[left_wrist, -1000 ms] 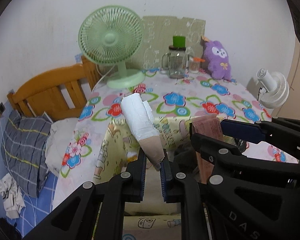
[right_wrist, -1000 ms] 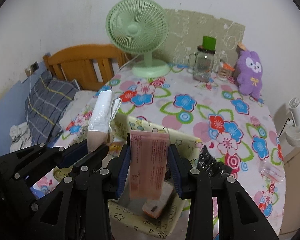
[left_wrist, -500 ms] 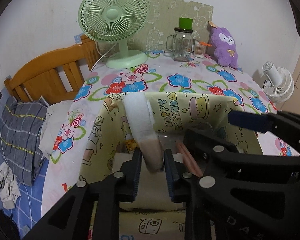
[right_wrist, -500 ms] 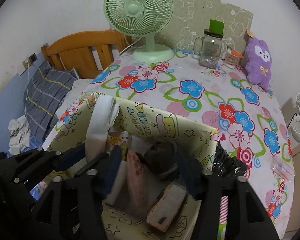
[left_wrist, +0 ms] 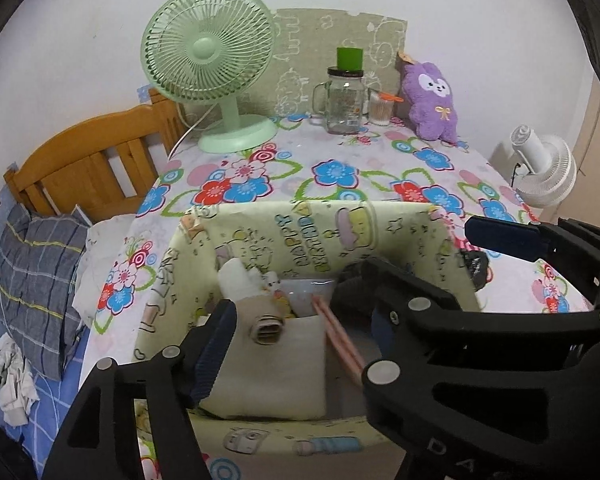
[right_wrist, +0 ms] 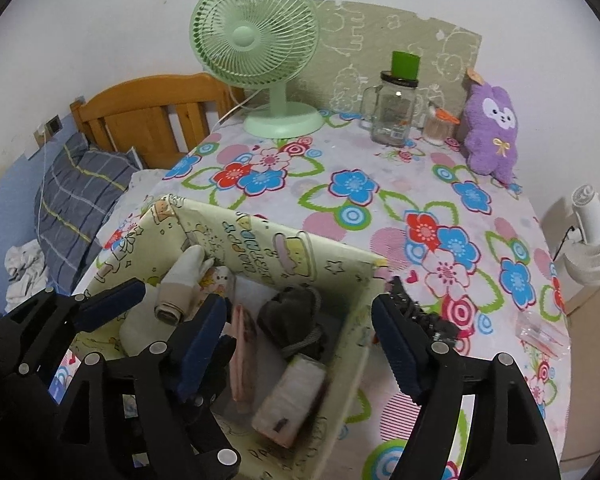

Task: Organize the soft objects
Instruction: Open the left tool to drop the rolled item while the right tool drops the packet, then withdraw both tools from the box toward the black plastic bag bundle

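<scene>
Rolled white-and-tan cloth [left_wrist: 246, 286] lying loose inside yellow cartoon-print box [left_wrist: 332, 220], at its left side, beside a flat pink packet [right_wrist: 242, 354], a dark bundle [right_wrist: 292, 314] and a wrapped pack [right_wrist: 290, 404]. Left tool [left_wrist: 300, 340] spread wide above the box, released, gripping nothing. Right tool [right_wrist: 300, 346] likewise parted, empty, straddling the box's right wall. Box resting on bench covered by flowered cloth [right_wrist: 352, 188]. Farther back, green fan [left_wrist: 208, 56], glass jar with green lid [left_wrist: 346, 96], purple plush toy [left_wrist: 432, 100]. Wooden bed frame [left_wrist: 92, 168] and grey checked pillow [left_wrist: 32, 280] left of the bench.
</scene>
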`<action>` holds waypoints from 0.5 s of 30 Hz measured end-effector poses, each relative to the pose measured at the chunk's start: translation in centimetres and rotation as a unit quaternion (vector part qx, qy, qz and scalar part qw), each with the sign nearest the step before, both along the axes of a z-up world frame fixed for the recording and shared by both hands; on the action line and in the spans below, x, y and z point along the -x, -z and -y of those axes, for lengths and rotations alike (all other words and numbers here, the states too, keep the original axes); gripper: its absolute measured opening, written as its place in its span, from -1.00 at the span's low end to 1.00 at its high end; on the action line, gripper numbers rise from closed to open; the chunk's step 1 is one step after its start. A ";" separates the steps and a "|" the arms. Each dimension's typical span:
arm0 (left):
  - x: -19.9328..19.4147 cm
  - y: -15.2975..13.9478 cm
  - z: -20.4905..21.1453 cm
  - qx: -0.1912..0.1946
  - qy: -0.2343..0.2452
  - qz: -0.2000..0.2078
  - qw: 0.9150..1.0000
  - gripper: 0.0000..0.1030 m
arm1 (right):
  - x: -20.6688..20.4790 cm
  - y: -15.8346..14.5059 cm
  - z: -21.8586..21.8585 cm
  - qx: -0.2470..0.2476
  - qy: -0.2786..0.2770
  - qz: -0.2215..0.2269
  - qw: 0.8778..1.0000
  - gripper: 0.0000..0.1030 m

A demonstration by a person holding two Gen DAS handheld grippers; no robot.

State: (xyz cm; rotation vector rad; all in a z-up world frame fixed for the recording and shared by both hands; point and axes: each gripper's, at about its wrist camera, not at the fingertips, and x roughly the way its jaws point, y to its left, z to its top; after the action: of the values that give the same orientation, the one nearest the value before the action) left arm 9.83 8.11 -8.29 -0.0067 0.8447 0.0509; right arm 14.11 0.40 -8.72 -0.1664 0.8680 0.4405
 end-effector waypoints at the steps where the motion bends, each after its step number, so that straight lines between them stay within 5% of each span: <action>1: 0.0 -0.2 0.3 0.000 0.002 0.002 1.000 0.44 | 0.1 -0.1 0.3 -0.001 0.002 0.001 1.000 0.53; 15: 0.3 -2.2 4.4 -0.003 0.019 0.026 0.999 0.59 | 1.3 -2.2 5.0 -0.014 0.039 0.029 0.999 0.55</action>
State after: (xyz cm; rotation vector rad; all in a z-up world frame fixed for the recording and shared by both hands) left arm 9.50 3.66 -6.05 0.0134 0.7922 0.0166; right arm 12.85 -4.63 -6.56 -0.1197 0.8078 0.3736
